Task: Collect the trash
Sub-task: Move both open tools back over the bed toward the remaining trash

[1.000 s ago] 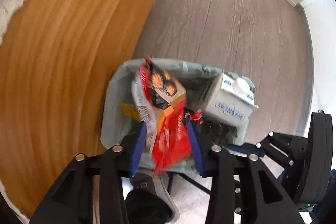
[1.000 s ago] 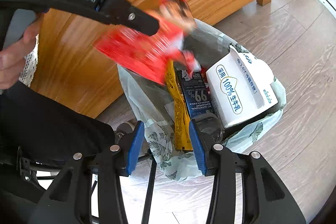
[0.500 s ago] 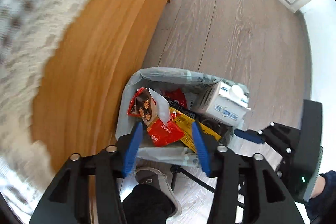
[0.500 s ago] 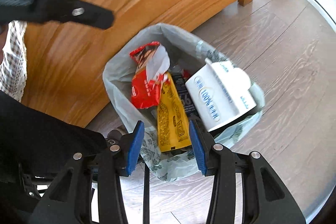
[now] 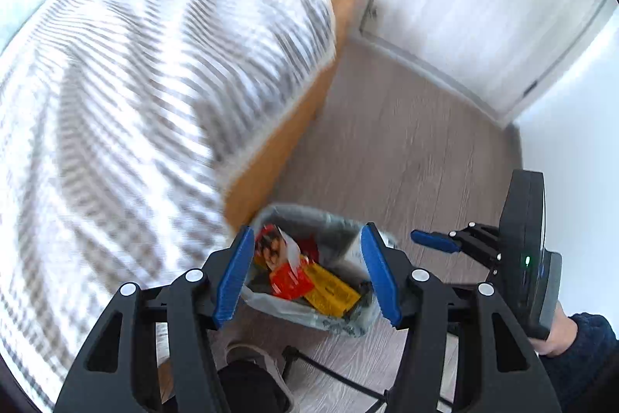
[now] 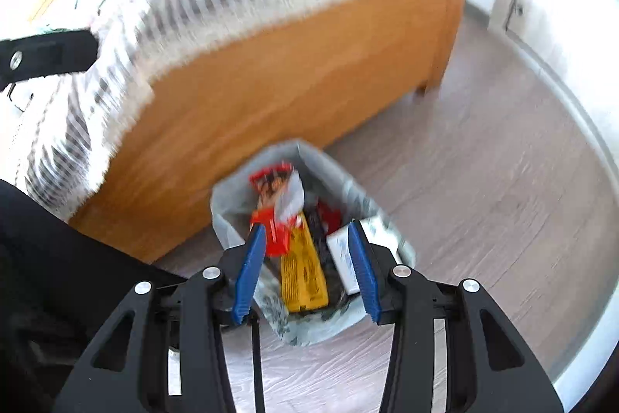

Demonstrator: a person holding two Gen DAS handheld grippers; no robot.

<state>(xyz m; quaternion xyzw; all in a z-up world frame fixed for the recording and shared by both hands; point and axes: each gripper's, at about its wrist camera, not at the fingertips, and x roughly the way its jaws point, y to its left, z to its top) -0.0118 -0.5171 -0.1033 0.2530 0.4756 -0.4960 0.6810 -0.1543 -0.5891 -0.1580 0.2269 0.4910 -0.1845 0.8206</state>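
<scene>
A grey plastic trash bag (image 5: 309,211) (image 6: 240,188) stands open on the floor beside the bed. Inside lie a red snack wrapper (image 5: 288,277) (image 6: 271,180), a yellow wrapper (image 5: 329,291) (image 6: 303,269) and a white milk carton (image 6: 342,250). My left gripper (image 5: 307,231) hangs well above the bag, its jaws opening, nothing between them. My right gripper (image 6: 306,227) also hovers above the bag, open and empty. In the left wrist view the right gripper (image 5: 429,240) is at the right edge. The left gripper (image 6: 46,55) is at the far left of the right wrist view.
A wooden bed frame (image 6: 294,76) with a checked blanket (image 5: 135,84) fills the left. Wood floor (image 5: 406,142) runs to a white door and wall (image 5: 483,6). A shoe (image 5: 255,378) and a black cable (image 5: 332,374) lie near the bag.
The red wrapper left the left gripper and dropped into the bag. Both grippers rose away from the bag, which now looks smaller. The left jaws widened.
</scene>
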